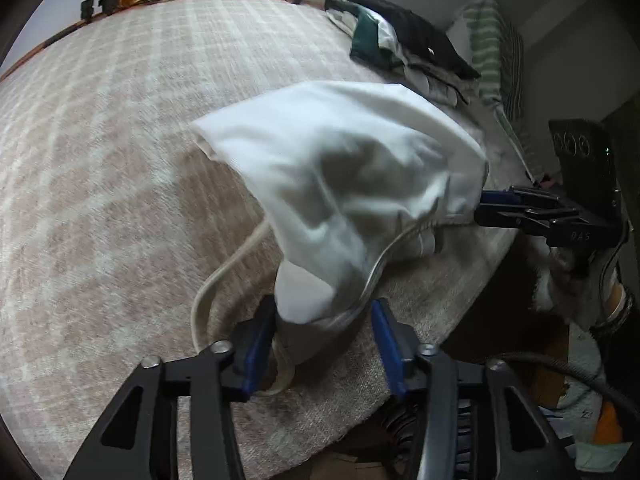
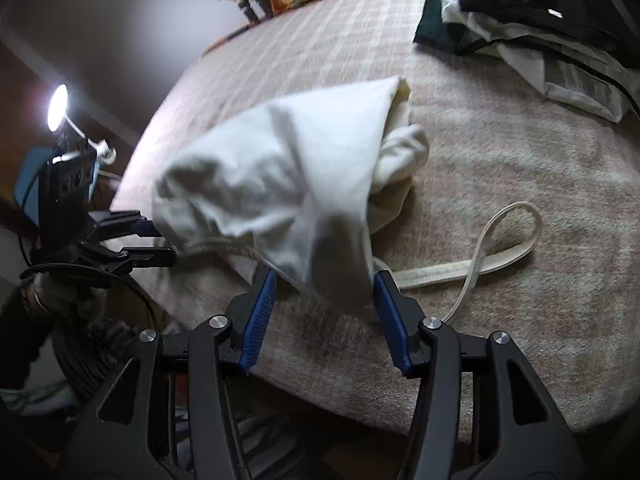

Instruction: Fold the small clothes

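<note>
A white garment (image 1: 340, 176) with a long cream drawstring (image 1: 224, 276) lies crumpled on the beige checked bed cover. It also shows in the right wrist view (image 2: 280, 184), its drawstring (image 2: 492, 256) looped to the right. My left gripper (image 1: 324, 344) is open, its blue pads either side of the garment's near end. My right gripper (image 2: 324, 312) is open too, jaws wide around the garment's near corner. Each gripper shows in the other's view, the right gripper (image 1: 500, 206) and the left gripper (image 2: 156, 240) both at the garment's edge.
A pile of dark and white clothes (image 1: 404, 44) lies at the far side of the bed, also in the right wrist view (image 2: 532, 28). A striped pillow (image 1: 496, 52) stands beside it. A lit lamp (image 2: 58, 106) stands left. The bed edge (image 1: 460, 320) drops off nearby.
</note>
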The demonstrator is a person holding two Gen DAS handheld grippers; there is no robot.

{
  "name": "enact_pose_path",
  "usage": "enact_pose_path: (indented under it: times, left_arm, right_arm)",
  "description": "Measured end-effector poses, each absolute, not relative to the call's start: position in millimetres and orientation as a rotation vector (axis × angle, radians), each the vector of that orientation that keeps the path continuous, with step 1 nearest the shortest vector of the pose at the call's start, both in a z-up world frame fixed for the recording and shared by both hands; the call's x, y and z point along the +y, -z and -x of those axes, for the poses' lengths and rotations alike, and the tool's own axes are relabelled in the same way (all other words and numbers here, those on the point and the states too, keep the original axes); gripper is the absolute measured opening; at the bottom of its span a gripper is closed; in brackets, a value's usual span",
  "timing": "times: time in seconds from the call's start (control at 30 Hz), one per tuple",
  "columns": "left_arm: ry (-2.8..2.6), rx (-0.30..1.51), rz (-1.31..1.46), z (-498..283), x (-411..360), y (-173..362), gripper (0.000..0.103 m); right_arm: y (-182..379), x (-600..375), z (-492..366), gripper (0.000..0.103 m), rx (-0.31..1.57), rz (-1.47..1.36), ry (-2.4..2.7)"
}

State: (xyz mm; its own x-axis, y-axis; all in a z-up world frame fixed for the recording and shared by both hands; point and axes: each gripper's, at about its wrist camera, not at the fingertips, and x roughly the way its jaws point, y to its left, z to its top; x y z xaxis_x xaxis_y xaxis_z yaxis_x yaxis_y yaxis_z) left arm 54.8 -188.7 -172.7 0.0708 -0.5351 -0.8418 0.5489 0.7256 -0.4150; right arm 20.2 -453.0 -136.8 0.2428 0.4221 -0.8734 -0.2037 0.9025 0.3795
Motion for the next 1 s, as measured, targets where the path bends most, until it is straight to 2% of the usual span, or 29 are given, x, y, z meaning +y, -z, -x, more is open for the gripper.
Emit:
enact_pose_path:
  times: [0.03,0.07,0.1,0.17,0.23,0.53,0.67,0.7,0.77,0.8,0.83,1.0]
  left_arm:
    - [0.828,1.262,-0.021,-53.8,-190.8,173.0,0.021]
    - [0.839,1.274,-0.020,-53.3,-191.8,173.4,0.016]
    - [0.837,1.271,-0.019,-52.4,-192.2,173.7,0.015]
    - [0.849,1.268,-0.013,-51.5,-191.1,170.2,0.008]
    - [0.865,1.262,0.010,-51.4,-186.2,163.5,0.005]
    - [0.914,1.180,0.078,-77.1,-166.0,110.2,0.003]
    - [0.901,1.161,0.102,-95.6,-164.6,100.0,0.001]
    - [0.904,1.160,0.103,-97.3,-165.4,100.3,0.001]
    - [0.907,1.158,0.095,-99.1,-169.0,102.2,0.001]
    - [0.913,1.165,0.099,-99.4,-168.3,103.4,0.001]
    - [0.916,1.170,0.100,-99.3,-169.0,105.4,0.001]
    - [0.913,1.183,0.094,-98.4,-172.2,111.0,0.001]
  right_arm:
    - [137.2,-452.1,-19.9,0.038,1.261,-0.188,-0.430]
    - [138.1,-452.6,-21.3,0.028,1.271,-0.190,-0.432]
    - [138.3,-454.5,-22.0,0.014,1.282,-0.202,-0.434]
    - [135.8,-459.0,-22.9,0.011,1.286,-0.213,-0.434]
    - [126.5,-461.0,-22.7,0.007,1.283,-0.195,-0.435]
    - [53.4,-463.6,-41.8,0.004,1.156,-0.233,-0.480]
    - [41.9,-456.4,-55.9,0.004,1.124,-0.183,-0.479]
    - [45.4,-454.0,-56.7,0.005,1.140,-0.177,-0.484]
    - [60.0,-449.9,-54.1,0.023,1.190,-0.154,-0.477]
    - [67.4,-447.1,-50.9,0.050,1.197,-0.144,-0.472]
    - [74.2,-445.3,-46.5,0.066,1.196,-0.138,-0.473]
    - [119.7,-440.0,-30.7,0.066,1.279,-0.163,-0.483]
